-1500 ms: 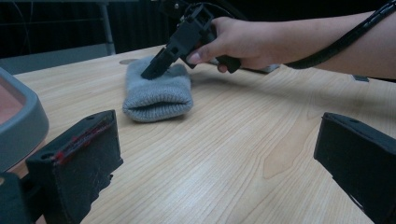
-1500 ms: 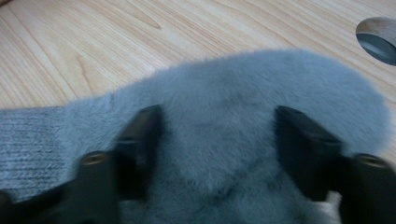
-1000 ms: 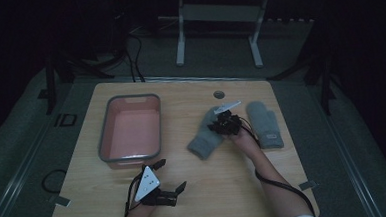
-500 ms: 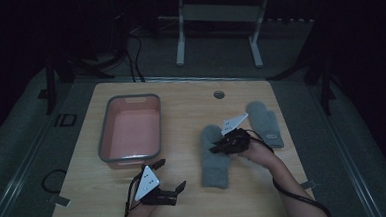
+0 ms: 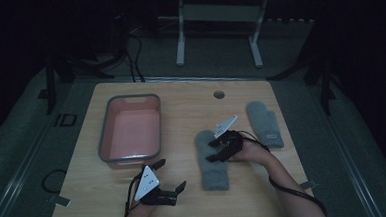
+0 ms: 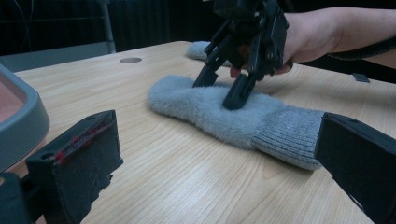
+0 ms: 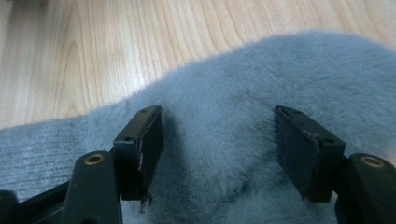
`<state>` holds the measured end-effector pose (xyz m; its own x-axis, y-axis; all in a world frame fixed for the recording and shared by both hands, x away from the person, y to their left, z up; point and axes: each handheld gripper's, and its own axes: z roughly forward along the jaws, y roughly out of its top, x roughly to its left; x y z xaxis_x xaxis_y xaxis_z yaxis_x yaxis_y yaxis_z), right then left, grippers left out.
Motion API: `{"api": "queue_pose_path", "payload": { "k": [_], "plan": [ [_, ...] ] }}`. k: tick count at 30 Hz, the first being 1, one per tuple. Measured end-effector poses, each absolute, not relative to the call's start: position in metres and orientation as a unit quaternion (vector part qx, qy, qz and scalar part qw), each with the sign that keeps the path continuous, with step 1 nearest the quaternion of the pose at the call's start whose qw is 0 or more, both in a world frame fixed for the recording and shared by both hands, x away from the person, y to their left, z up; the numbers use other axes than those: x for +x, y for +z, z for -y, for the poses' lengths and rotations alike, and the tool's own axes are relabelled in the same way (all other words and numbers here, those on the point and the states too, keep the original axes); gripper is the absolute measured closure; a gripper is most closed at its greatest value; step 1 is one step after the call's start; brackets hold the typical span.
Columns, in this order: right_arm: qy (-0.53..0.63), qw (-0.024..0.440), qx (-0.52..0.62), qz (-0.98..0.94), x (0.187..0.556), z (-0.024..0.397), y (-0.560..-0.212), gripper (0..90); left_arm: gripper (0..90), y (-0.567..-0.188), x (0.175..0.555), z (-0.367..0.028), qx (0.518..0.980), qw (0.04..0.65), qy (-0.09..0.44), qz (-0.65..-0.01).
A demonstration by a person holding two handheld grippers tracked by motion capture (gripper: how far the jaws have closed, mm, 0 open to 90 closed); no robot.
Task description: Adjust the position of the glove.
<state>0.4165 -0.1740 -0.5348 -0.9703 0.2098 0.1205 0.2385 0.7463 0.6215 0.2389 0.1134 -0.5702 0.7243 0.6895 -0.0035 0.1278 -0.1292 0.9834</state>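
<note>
A grey fuzzy mitten (image 5: 213, 170) lies flat on the wooden table, cuff toward the front edge. My right gripper (image 5: 212, 151) stands over its middle, and its jaws have just been opening. In the right gripper view the right gripper (image 7: 219, 144) has its pads apart with the mitten (image 7: 280, 65) between and under them, not squeezed. From the left gripper view its tips rest on the mitten (image 6: 187, 100). A second grey mitten (image 5: 265, 123) lies to the right, farther back. My left gripper (image 5: 172, 173) sits open near the front edge, holding nothing.
A pink tray with a grey rim (image 5: 132, 156) stands at the left of the table, its corner (image 6: 23, 126) close to my left gripper. A round cable hole (image 5: 219, 94) is near the back edge. Dark floor and a metal stand lie beyond.
My right gripper pulled the mitten toward the front of the table, laid it flat, and its jaws came apart, letting go. My left gripper stayed where it was.
</note>
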Motion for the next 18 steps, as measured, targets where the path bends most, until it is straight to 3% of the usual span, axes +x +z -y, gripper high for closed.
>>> {"api": "queue_pose_path", "payload": {
  "k": [3,9,10,18],
  "plan": [
    [-0.344,-0.015,-0.145,0.928,0.413,0.182,-0.522,29.7,0.9,-0.570,0.239,-0.114,0.712,0.595,0.235,-0.288],
    [-0.358,-0.047,-0.218,0.907,0.407,0.207,-0.497,36.7,0.9,-0.570,0.239,-0.113,0.713,0.595,0.236,-0.286],
    [-0.380,-0.078,-0.250,0.887,0.403,0.221,-0.488,36.9,0.9,-0.570,0.239,-0.113,0.713,0.594,0.237,-0.286],
    [-0.397,-0.164,-0.350,0.832,0.397,0.268,-0.468,35.6,0.9,-0.570,0.239,-0.114,0.712,0.595,0.235,-0.289]
  ]
}}
